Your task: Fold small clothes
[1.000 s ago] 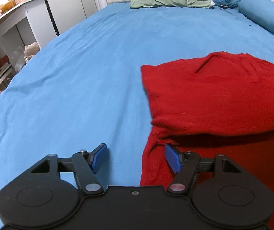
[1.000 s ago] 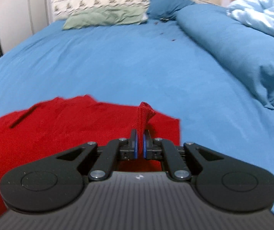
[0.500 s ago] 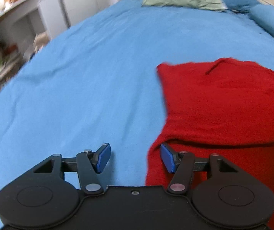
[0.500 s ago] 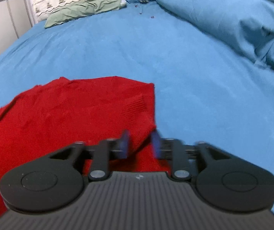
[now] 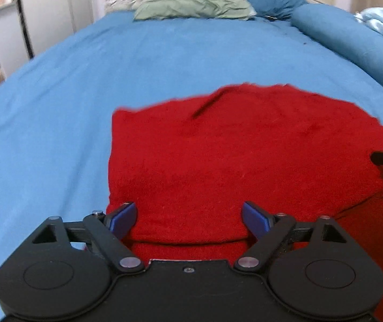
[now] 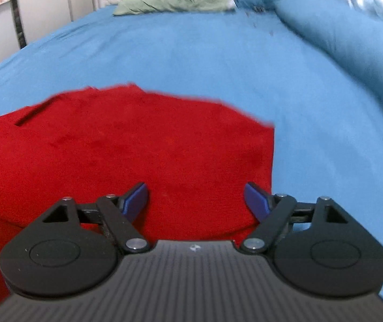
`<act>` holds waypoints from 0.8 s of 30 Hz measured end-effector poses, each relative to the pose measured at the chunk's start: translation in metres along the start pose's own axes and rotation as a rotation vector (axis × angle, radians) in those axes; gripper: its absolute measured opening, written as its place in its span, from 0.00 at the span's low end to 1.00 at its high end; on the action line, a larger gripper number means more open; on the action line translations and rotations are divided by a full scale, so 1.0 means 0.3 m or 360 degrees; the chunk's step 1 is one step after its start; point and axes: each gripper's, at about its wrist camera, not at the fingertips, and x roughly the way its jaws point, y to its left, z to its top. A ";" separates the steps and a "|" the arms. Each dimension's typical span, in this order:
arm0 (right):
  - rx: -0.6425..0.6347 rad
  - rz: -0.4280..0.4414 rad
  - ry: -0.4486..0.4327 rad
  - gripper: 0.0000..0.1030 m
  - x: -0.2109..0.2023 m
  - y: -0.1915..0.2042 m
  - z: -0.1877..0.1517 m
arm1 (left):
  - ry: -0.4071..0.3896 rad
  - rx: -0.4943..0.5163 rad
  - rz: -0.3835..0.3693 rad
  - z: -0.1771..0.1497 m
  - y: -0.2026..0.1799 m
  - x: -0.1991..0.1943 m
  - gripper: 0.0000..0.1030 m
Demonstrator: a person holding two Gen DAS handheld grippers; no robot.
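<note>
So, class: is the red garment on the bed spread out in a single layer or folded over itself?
Folded. The red garment shows an upper layer ending in a rounded fold edge, with more red cloth under it.

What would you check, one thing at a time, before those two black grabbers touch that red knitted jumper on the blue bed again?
1. Left gripper free of cloth: ok, its jaws are opening with only flat knit below them.
2. Right gripper free of cloth: ok, its jaws are opening and nothing is pinched.
3. Red knitted jumper folded over itself: ok, a folded edge lies near the left gripper's fingers.
4. Folded layer flat: mostly ok, one dark crease near the far edge.
5. Blue bedsheet around the jumper free of clutter: ok.
6. Sleeves tucked in: cannot tell.
</note>
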 end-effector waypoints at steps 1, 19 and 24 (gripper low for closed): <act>0.0031 0.0026 -0.0051 0.97 -0.003 -0.015 -0.019 | -0.0039 -0.0017 -0.0007 -0.010 0.001 -0.001 0.88; 0.0007 0.0181 -0.0486 1.00 -0.645 -0.119 -0.044 | -0.0495 0.0060 0.0087 -0.014 -0.085 -0.614 0.93; 0.0001 0.0224 -0.0430 1.00 -1.027 -0.164 -0.109 | -0.0491 -0.0022 0.0023 -0.126 -0.088 -0.928 0.99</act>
